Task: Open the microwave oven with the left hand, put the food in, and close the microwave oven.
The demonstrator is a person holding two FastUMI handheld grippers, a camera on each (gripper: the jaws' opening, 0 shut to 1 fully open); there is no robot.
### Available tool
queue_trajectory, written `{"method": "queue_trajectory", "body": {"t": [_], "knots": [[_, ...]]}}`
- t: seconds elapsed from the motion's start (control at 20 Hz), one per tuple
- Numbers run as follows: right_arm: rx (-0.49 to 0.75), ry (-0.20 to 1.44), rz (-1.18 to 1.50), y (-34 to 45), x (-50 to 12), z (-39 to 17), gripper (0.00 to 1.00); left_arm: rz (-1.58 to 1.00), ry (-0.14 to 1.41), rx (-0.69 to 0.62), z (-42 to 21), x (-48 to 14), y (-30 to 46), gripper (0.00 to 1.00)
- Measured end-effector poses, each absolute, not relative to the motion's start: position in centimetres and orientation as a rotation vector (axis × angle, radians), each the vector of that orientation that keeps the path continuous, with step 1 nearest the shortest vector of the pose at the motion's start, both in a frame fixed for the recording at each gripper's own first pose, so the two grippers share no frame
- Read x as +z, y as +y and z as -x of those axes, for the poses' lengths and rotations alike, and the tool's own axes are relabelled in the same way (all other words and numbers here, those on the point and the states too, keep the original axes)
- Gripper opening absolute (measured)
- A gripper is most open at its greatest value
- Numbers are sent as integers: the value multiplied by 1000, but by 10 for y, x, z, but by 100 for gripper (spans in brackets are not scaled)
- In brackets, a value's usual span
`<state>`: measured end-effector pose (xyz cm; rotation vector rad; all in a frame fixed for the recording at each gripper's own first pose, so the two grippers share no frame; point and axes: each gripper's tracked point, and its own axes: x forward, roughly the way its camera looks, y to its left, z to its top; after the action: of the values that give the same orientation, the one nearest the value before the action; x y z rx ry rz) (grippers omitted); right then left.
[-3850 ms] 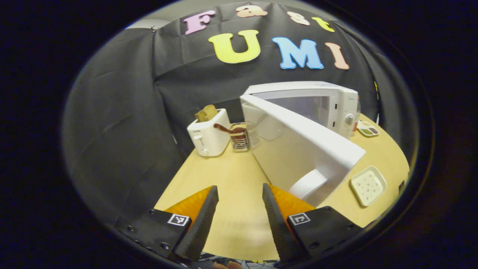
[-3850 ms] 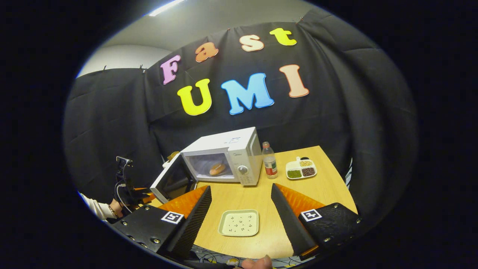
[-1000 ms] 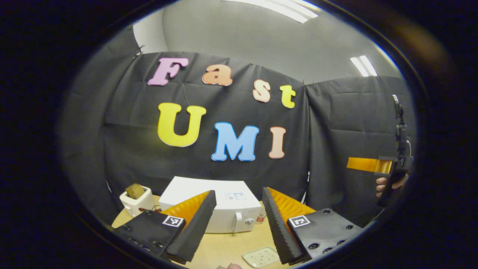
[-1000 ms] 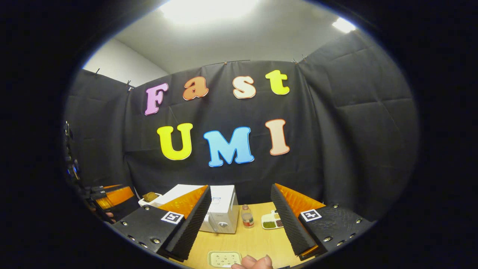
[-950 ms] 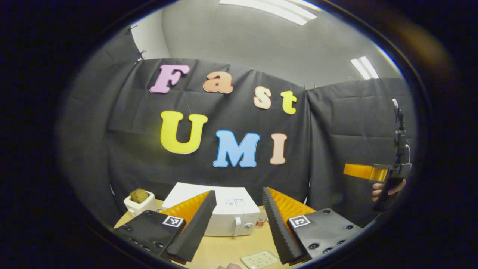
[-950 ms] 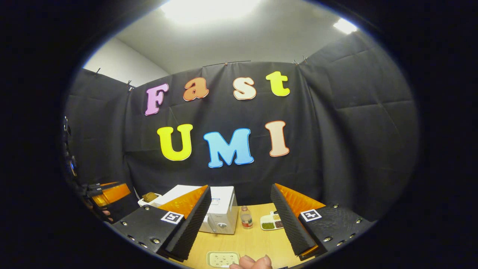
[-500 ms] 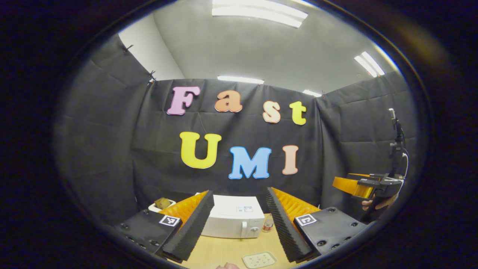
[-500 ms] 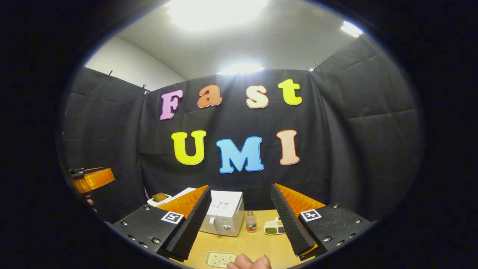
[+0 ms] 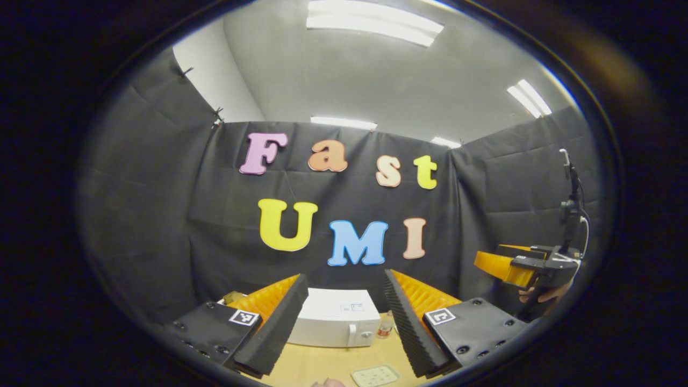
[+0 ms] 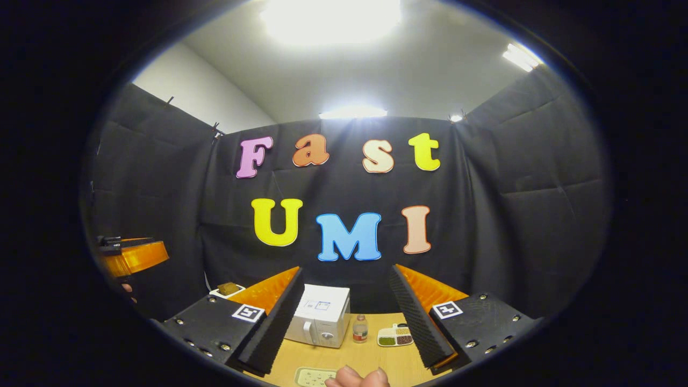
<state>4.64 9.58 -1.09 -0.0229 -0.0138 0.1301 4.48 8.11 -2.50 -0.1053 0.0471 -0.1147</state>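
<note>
Black cloth walls close the booth on three sides, grey ceiling with lit strip lights above. Low in both views sits a light wooden table (image 9: 328, 365).

Left gripper view: left gripper (image 9: 345, 322) at 6 o'clock, raised well above the table, fingers spread apart, nothing between them. Between the fingers, farther off, the white microwave oven (image 9: 336, 325) stands on the table with its door shut and a handle and knob on its right front. Food can't be seen from here. Just right of the microwave a small bottle (image 9: 385, 327), partly hidden by the right finger. At 6 o'clock near the bottom edge a pale square plate (image 9: 375, 375), bare but for small speckles. Toaster (image 9: 232, 297) peeks at 7 o'clock behind the left finger. At 3 o'clock the right gripper (image 9: 508, 264) is held up in the air by a hand (image 9: 543, 294), side-on.

Right gripper view: right gripper (image 10: 346, 322) at 6 o'clock, fingers wide apart, empty. Microwave oven (image 10: 320, 320) seen between them, door closed, bottle (image 10: 359, 329) just to its right, then a divided dish (image 10: 395, 335) with green and brown fillings. Pale plate (image 10: 312, 377) at the bottom edge, fingertips of the holding hand (image 10: 357, 378) beside it. Toaster (image 10: 227, 290) at 8 o'clock. Left gripper (image 10: 131, 257) at 9 o'clock, side-on, gap not readable there.
</note>
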Motion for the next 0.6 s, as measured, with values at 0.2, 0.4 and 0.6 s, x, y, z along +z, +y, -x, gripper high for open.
{"method": "queue_trajectory", "body": {"t": [0.2, 0.4, 0.6], "knots": [[137, -3, 6, 113, -11, -42, 98, 124, 30, -117, -41, -23, 93, 94], [118, 3, 14, 115, -9, -38, 98, 111, 22, -118, -39, -24, 103, 93], [112, 11, 2, 118, -8, -37, 98, 112, 18, -124, -37, -25, 103, 93]]}}
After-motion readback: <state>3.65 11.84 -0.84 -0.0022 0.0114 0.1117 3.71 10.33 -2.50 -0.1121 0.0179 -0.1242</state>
